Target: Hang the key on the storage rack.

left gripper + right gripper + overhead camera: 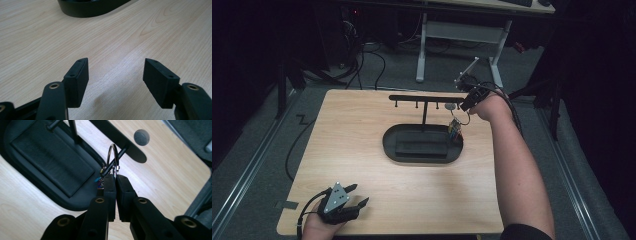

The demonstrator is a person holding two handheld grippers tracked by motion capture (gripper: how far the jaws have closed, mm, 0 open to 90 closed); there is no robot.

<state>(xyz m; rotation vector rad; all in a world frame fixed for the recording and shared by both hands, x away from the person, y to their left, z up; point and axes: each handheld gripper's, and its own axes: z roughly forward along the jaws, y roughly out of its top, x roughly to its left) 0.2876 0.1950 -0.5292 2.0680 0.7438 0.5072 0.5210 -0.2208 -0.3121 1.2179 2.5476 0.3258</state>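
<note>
Hanging the key ring goes best by keeping it square to the peg of the rack it now encircles; the right gripper pinches it tight, the left gripper idle, jaws wide and empty.

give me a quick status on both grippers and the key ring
Right gripper shut on key ring, ring looped over a peg of the black stand. Left gripper open, idle over table. Nothing in the way.
</note>
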